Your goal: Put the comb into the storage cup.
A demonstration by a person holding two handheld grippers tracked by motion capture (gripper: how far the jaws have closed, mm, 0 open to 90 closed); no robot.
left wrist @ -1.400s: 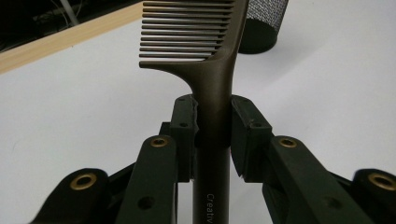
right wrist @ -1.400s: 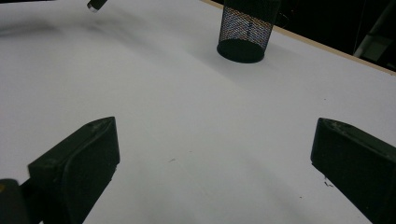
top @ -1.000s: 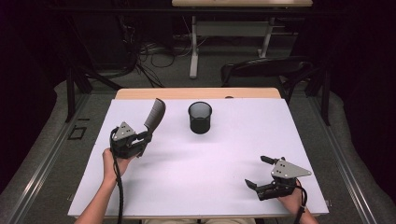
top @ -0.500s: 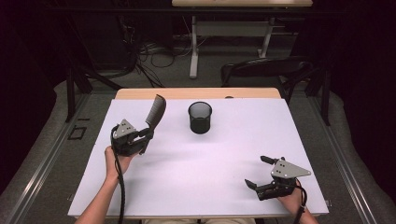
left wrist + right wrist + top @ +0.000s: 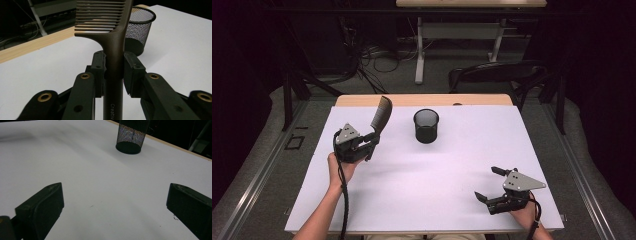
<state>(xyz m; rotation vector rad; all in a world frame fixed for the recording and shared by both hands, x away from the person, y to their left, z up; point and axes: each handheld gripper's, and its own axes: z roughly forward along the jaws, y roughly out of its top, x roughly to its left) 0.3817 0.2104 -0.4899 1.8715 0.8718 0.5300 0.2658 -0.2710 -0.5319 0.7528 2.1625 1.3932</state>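
A: What do we have at the left side?

B: Our left gripper (image 5: 371, 141) is clamped on the handle of the comb (image 5: 381, 114). The comb is lifted off the table (image 5: 377, 200), toothed end pointing up and away.

A: And the centre?

B: The mesh cup (image 5: 426, 126) stands upright near the far edge, well apart from the comb.

A: The right side?

B: Our right gripper (image 5: 486, 184) sits low over the near corner, jaws wide apart, nothing between them.
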